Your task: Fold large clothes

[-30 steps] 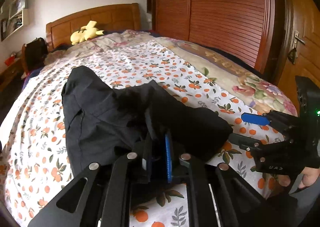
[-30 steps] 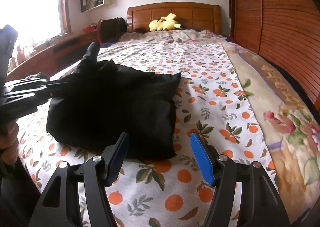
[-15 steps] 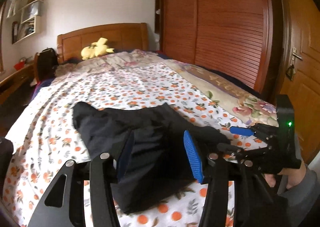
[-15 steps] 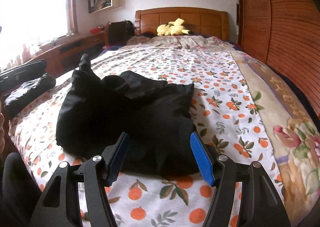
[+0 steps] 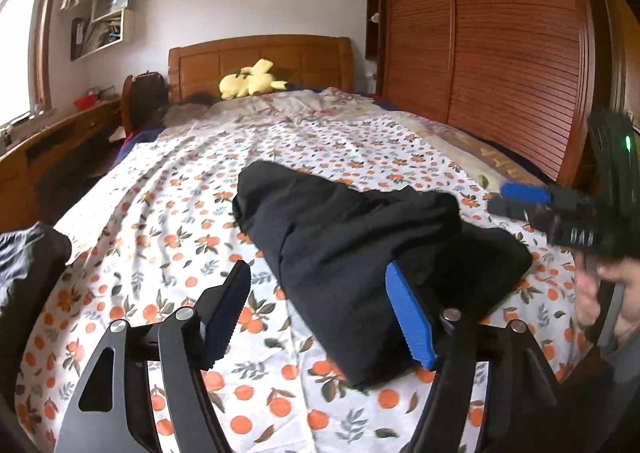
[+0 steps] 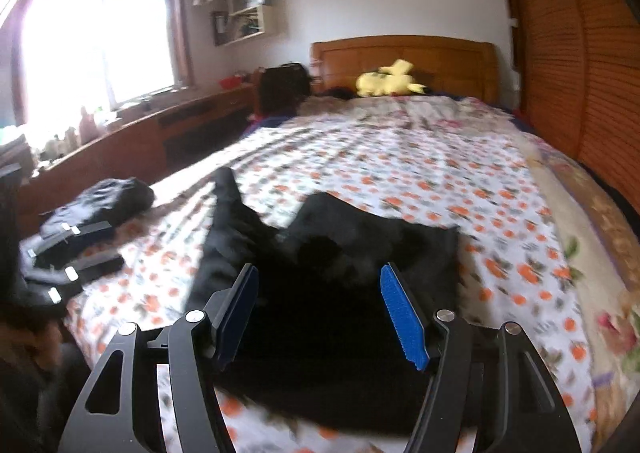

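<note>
A black garment (image 5: 360, 249), plain and matte, lies folded into a thick, rumpled bundle on the orange-patterned bedsheet (image 5: 168, 213) near the foot of the bed. One narrow end pokes up toward the headboard; its layers sit loosely stacked, with soft creases across the top.

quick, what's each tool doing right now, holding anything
left tool: open, jaws just opened, holding nothing
right tool: open, holding nothing; black garment lies on the bed

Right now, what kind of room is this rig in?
Very likely a home bedroom: a bed with a wooden headboard, an orange-print sheet, and a louvred wooden wardrobe beside it.
</note>
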The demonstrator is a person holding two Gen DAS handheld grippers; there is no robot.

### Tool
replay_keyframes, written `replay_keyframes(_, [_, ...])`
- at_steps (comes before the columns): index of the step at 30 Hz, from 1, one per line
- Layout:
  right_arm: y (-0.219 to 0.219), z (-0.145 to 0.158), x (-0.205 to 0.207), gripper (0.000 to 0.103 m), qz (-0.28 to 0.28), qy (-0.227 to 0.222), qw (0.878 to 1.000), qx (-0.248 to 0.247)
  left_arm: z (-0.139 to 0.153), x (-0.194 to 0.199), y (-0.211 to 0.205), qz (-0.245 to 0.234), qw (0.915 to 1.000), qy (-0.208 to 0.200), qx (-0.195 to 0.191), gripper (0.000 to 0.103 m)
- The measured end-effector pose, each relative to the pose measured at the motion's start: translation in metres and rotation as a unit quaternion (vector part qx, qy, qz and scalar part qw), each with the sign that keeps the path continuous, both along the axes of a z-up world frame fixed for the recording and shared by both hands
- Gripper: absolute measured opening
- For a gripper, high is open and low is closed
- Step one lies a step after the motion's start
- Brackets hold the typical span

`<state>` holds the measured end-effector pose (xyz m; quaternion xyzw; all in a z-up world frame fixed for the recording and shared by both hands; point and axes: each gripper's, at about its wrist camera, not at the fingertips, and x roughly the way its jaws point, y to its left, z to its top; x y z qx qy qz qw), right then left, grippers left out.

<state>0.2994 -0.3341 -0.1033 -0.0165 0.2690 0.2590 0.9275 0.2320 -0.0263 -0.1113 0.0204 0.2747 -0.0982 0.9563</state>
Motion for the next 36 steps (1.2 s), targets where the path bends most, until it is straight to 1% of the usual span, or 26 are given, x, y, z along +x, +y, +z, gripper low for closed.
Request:
replay_keyframes(3, [0.031,0.005,0.014,0.062,0.025,-0.006,1.0,-0.018,-0.008,0.003,0.008,0.004,1.0,0.006,0.003,0.072])
replay_keyframes(5, [0.05,0.003,0.025,0.062,0.038,0.0,0.999,-0.034,-0.014,0.005,0.014,0.006,0.9999,0.012,0.002,0.072])
replay_keyframes(9, [0.063,-0.005,0.038,0.062,0.047,0.014,0.998,-0.041,-0.019,0.005,0.018,0.006,0.9998,0.015,0.009,0.073])
replay_keyframes(12, [0.068,-0.007,0.041,0.062,0.055,0.021,0.998,-0.037,-0.022,0.003,0.024,0.01,0.9997,0.014,0.015,0.076])
replay_keyframes(13, [0.07,-0.008,0.041,0.055,0.057,0.022,0.997,-0.038,-0.023,0.002,0.026,0.012,0.9997,0.015,0.015,0.077])
replay_keyframes(14, [0.072,-0.009,0.041,0.042,0.063,0.024,0.997,-0.042,-0.023,0.002,0.029,0.014,0.9997,0.015,0.016,0.077])
replay_keyframes(15, [0.073,-0.011,0.04,0.037,0.066,0.025,0.996,-0.045,-0.023,0.001,0.029,0.015,0.9996,0.015,0.016,0.079])
replay_keyframes(17, [0.075,-0.014,0.041,0.026,0.07,0.029,0.996,-0.045,-0.024,0.001,0.033,0.02,0.9996,0.013,0.017,0.086])
replay_keyframes(18, [0.075,-0.014,0.04,0.024,0.073,0.03,0.996,-0.046,-0.024,0.0,0.034,0.022,0.9995,0.011,0.018,0.091])
replay_keyframes(19, [0.075,-0.015,0.04,0.018,0.076,0.031,0.996,-0.047,-0.023,-0.001,0.034,0.023,0.9995,0.009,0.017,0.093])
replay_keyframes(20, [0.074,-0.016,0.039,0.015,0.079,0.032,0.995,-0.047,-0.023,-0.001,0.034,0.024,0.9996,0.008,0.015,0.094])
replay_keyframes(22, [0.072,-0.015,0.036,0.011,0.079,0.029,0.996,-0.043,-0.024,-0.002,0.034,0.025,0.9996,0.008,0.013,0.098])
replay_keyframes(25, [0.065,-0.012,0.031,0.008,0.075,0.019,0.996,-0.037,-0.026,-0.001,0.032,0.026,0.9995,0.01,0.014,0.099])
replay_keyframes(29, [0.057,-0.006,0.021,0.007,0.065,-0.002,0.997,-0.04,-0.028,-0.001,0.03,0.029,0.9994,0.01,0.014,0.1])
replay_keyframes(32, [0.045,0.004,0.015,0.006,0.058,-0.024,0.998,-0.025,-0.029,0.001,0.028,0.034,0.9993,0.009,0.01,0.1])
replay_keyframes(36, [0.019,0.015,0.007,0.006,0.032,-0.054,0.998,-0.006,-0.032,0.005,0.024,0.035,0.9993,0.01,0.005,0.1])
